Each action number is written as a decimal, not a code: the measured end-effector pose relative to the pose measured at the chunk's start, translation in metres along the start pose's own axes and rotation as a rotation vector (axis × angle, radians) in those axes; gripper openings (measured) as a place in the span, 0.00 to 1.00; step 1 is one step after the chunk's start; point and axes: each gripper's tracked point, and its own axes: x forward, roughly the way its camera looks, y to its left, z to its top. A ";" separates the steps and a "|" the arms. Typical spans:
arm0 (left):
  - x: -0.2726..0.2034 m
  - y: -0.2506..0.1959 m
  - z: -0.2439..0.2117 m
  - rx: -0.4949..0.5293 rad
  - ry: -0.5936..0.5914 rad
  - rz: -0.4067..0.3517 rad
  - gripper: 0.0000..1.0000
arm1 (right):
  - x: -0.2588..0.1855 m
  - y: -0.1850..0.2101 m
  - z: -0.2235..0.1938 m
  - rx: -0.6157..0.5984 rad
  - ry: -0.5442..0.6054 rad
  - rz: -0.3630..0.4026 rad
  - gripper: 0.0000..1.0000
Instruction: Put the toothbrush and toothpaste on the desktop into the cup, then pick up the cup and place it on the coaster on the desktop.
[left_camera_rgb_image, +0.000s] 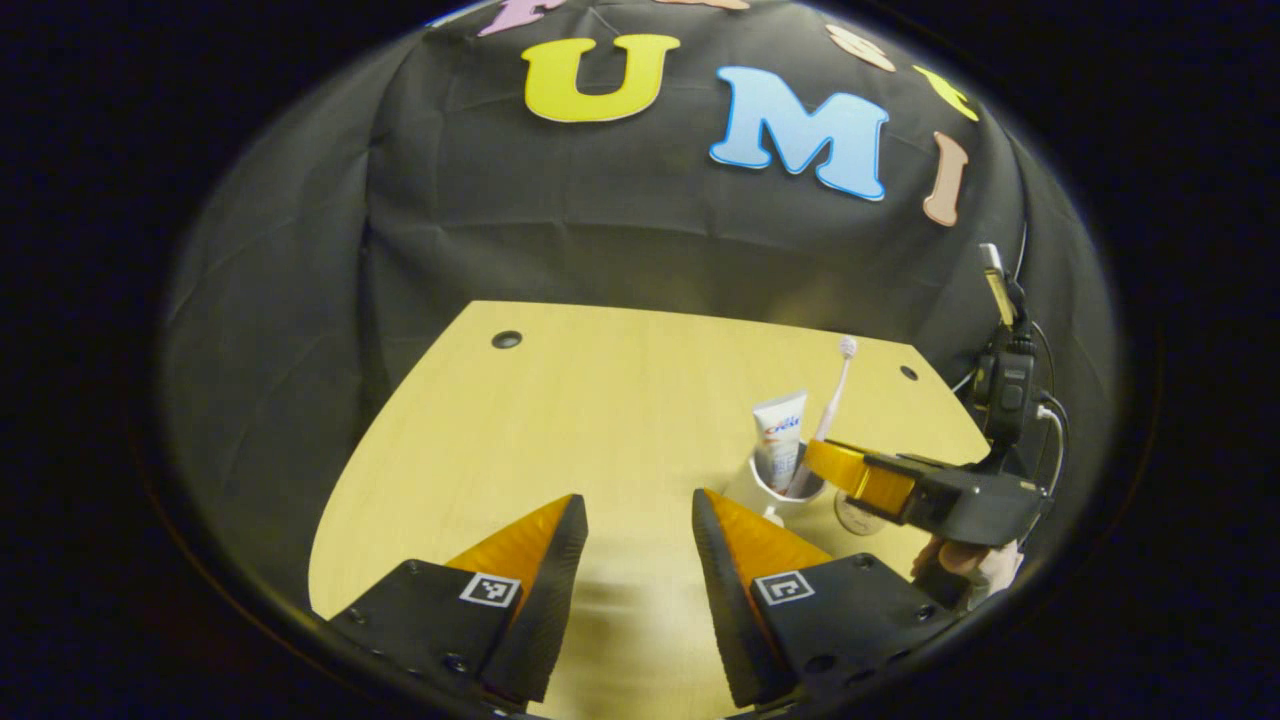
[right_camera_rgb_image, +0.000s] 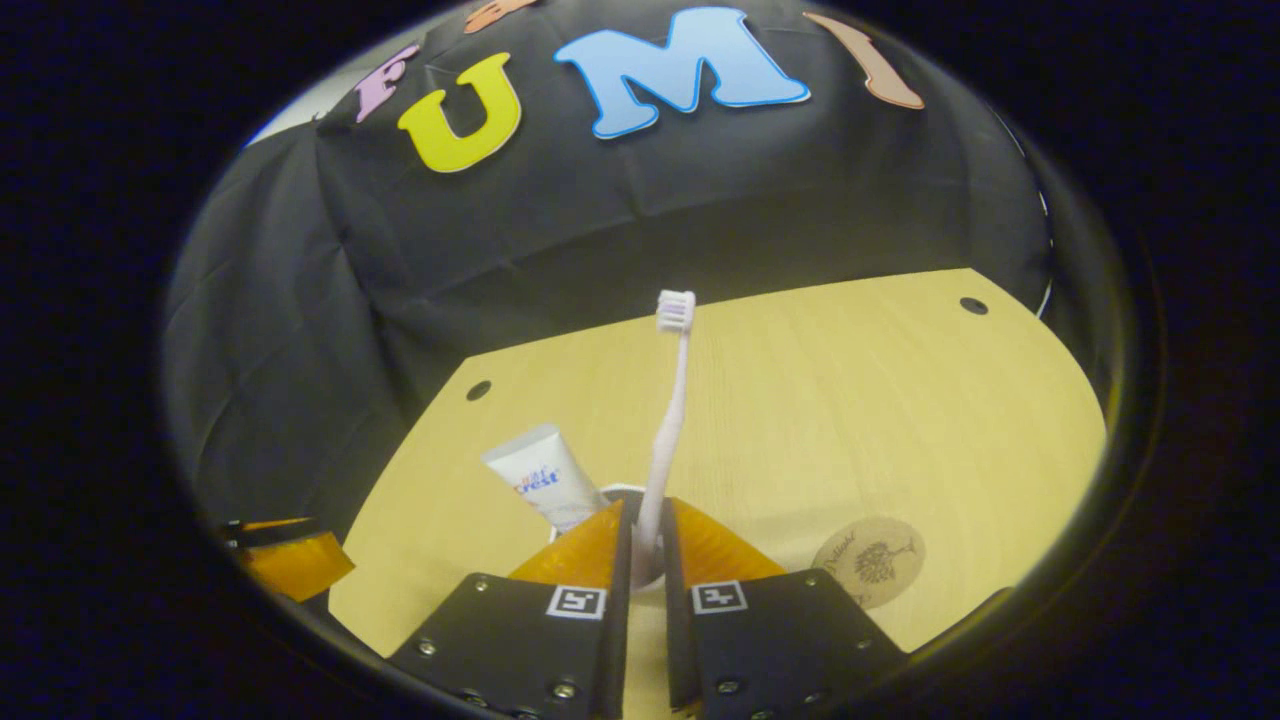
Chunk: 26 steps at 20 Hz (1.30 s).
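Note:
A white cup (left_camera_rgb_image: 775, 488) stands on the wooden desktop (left_camera_rgb_image: 600, 400) with the toothpaste tube (left_camera_rgb_image: 781, 428) leaning inside it. The pink toothbrush (right_camera_rgb_image: 672, 400) stands upright, bristles up, its lower end in the cup (right_camera_rgb_image: 645, 572). My right gripper (right_camera_rgb_image: 645, 508) is shut on the handle just above the rim; in the left gripper view that gripper (left_camera_rgb_image: 832, 462) reaches in from the right. The toothpaste (right_camera_rgb_image: 540, 475) sits left of the brush. A round coaster (right_camera_rgb_image: 868, 560) lies right of the cup. My left gripper (left_camera_rgb_image: 638, 500) hangs open over bare wood, left of the cup.
The black cloth wall rises behind the desktop (right_camera_rgb_image: 850, 400). Small dark holes (left_camera_rgb_image: 507, 339) mark the far corners. A hand (left_camera_rgb_image: 965, 560) holds the right gripper, and a cable runs up behind it. An orange finger of the left gripper (right_camera_rgb_image: 290, 562) shows at the lower left.

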 end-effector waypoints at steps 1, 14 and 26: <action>0.003 -0.006 0.000 0.008 0.004 -0.016 0.71 | -0.003 0.000 0.000 -0.007 -0.003 0.000 0.17; 0.036 -0.086 -0.028 0.208 0.201 -0.272 0.69 | -0.045 -0.055 0.007 0.017 -0.020 -0.101 0.17; 0.094 -0.091 -0.077 0.369 0.555 -0.222 0.68 | -0.094 -0.154 -0.002 0.169 -0.033 -0.273 0.17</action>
